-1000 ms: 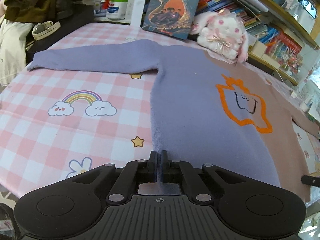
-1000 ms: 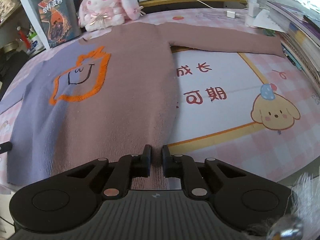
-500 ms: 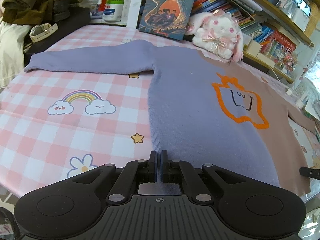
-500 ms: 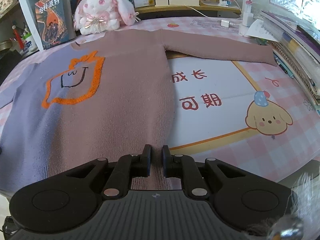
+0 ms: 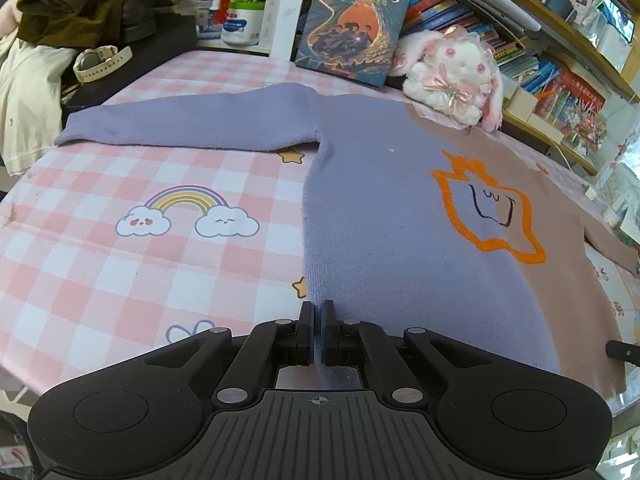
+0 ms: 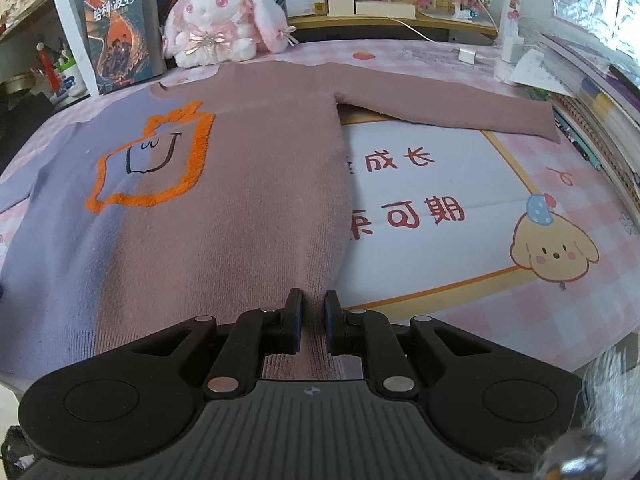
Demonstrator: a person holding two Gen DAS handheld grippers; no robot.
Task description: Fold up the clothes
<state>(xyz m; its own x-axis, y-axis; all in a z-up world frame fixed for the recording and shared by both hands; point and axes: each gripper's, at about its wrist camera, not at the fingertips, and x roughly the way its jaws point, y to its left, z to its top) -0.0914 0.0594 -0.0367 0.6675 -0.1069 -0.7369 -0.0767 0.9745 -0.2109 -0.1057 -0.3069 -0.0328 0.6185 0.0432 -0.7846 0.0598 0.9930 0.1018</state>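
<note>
A knit sweater (image 5: 400,216), lilac on one half and dusty pink on the other (image 6: 256,184), lies face up with both sleeves spread. An orange outlined figure (image 5: 488,208) marks its chest. My left gripper (image 5: 317,314) is shut on the lilac corner of the hem at the near table edge. My right gripper (image 6: 312,306) is shut on the pink corner of the hem, and fabric fills the narrow gap between its fingers. The lilac sleeve (image 5: 188,128) reaches left, the pink sleeve (image 6: 448,112) reaches right.
The pink checked table cover (image 5: 120,264) carries the sweater. At the back stand a plush bunny (image 6: 216,20), a book (image 5: 356,24) and bookshelves. A dark jacket (image 5: 80,0) and a watch (image 5: 100,64) lie far left. Stacked books (image 6: 600,112) line the right edge.
Both grippers stay shut on the hem. Both views have shifted slightly, so the far shelves show more; the sweater still lies spread flat.
</note>
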